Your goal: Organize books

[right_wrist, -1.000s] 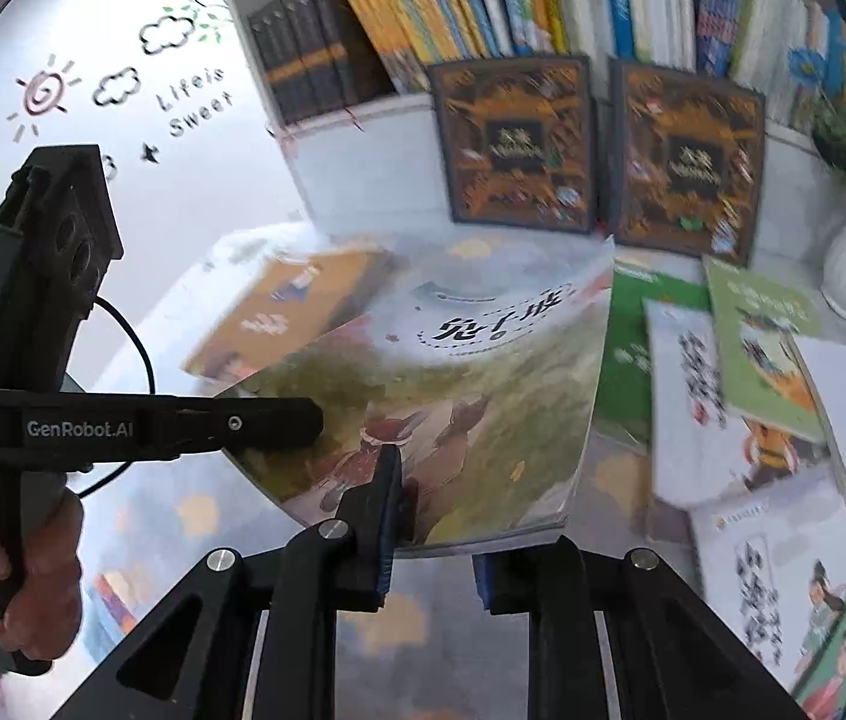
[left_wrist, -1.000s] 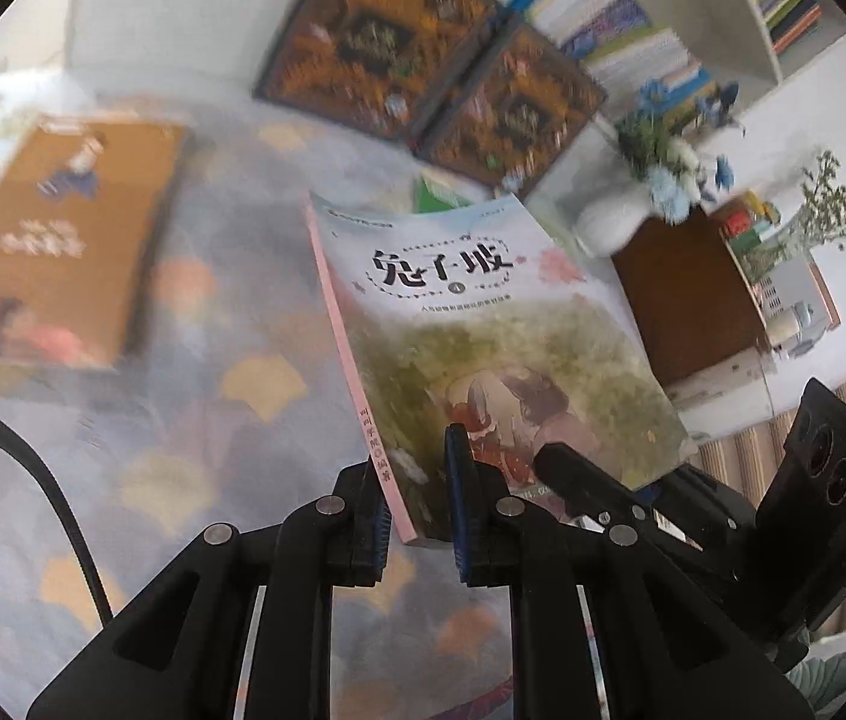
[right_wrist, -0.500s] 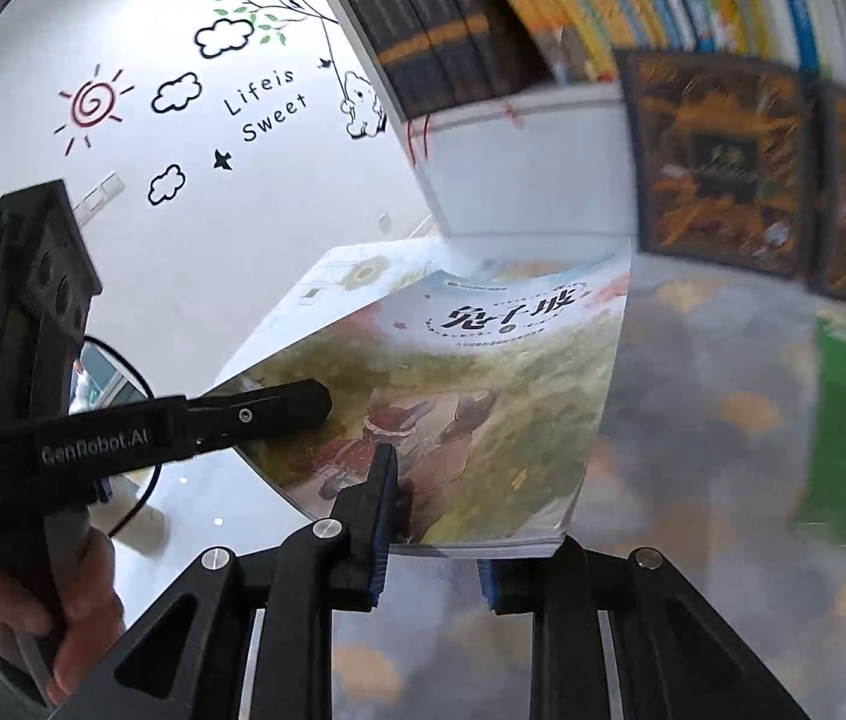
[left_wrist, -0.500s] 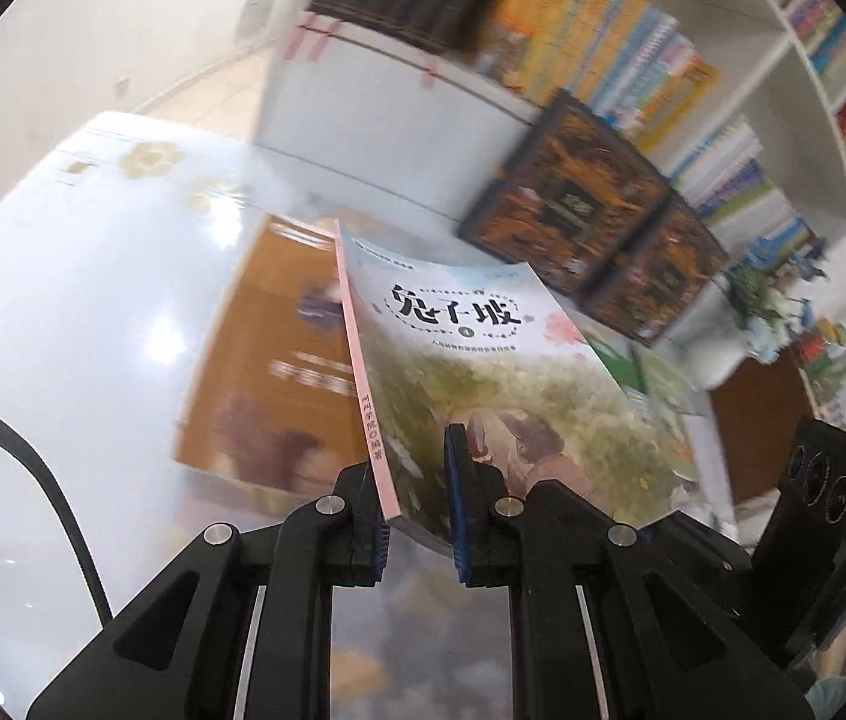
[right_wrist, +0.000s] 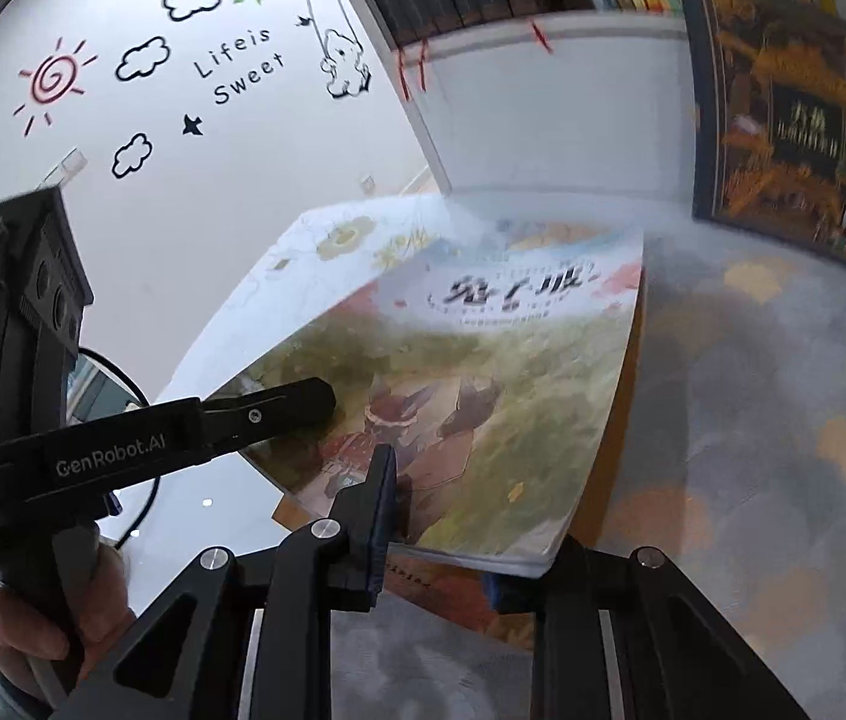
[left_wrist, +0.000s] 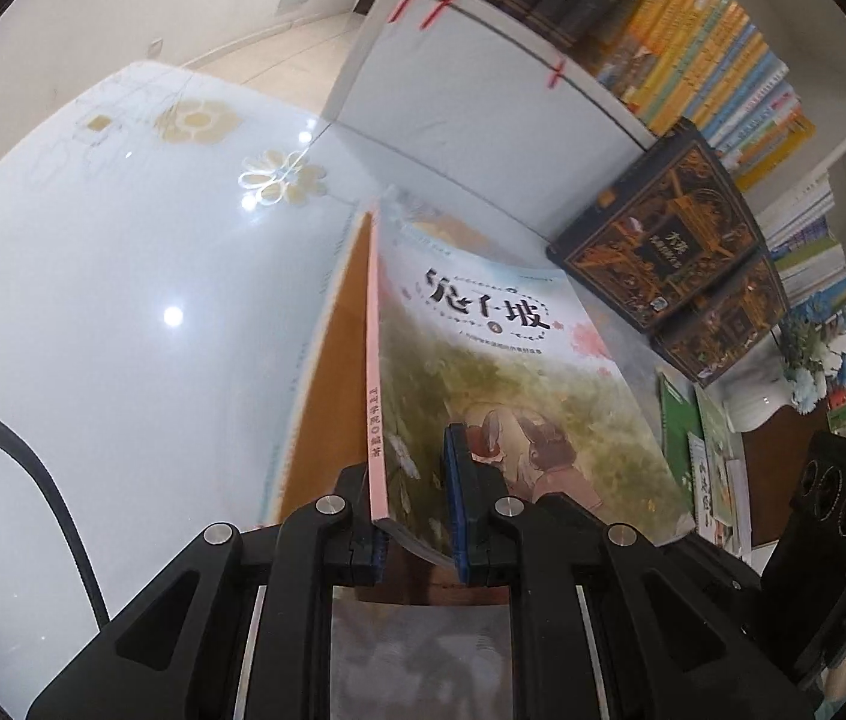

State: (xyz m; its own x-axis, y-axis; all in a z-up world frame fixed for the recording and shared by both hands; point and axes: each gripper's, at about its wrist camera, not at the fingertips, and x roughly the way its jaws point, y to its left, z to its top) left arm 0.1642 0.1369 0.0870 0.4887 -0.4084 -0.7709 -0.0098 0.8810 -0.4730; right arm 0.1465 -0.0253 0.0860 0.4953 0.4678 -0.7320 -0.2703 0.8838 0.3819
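A thin picture book (left_wrist: 501, 372) with a green meadow cover and a pink spine is held by both grippers. My left gripper (left_wrist: 417, 516) is shut on its near spine corner. My right gripper (right_wrist: 435, 546) is shut on its lower edge; the book (right_wrist: 483, 396) also shows in the right wrist view. The book hovers tilted over an orange-brown book (left_wrist: 327, 396) lying flat near the table's left part. The left gripper (right_wrist: 279, 408) shows from the side in the right wrist view.
Two dark ornate books (left_wrist: 669, 228) lean against the white bookshelf (left_wrist: 483, 132), which holds rows of upright books (left_wrist: 711, 54). Green books (left_wrist: 687, 420) lie flat at the right, beside a white vase with blue flowers (left_wrist: 807, 372). A glossy white tabletop (left_wrist: 93, 276) spreads to the left.
Both grippers have carried the meadow book left, away from the green books, until it hangs over the orange-brown book near the white tabletop. Both grips are unchanged.
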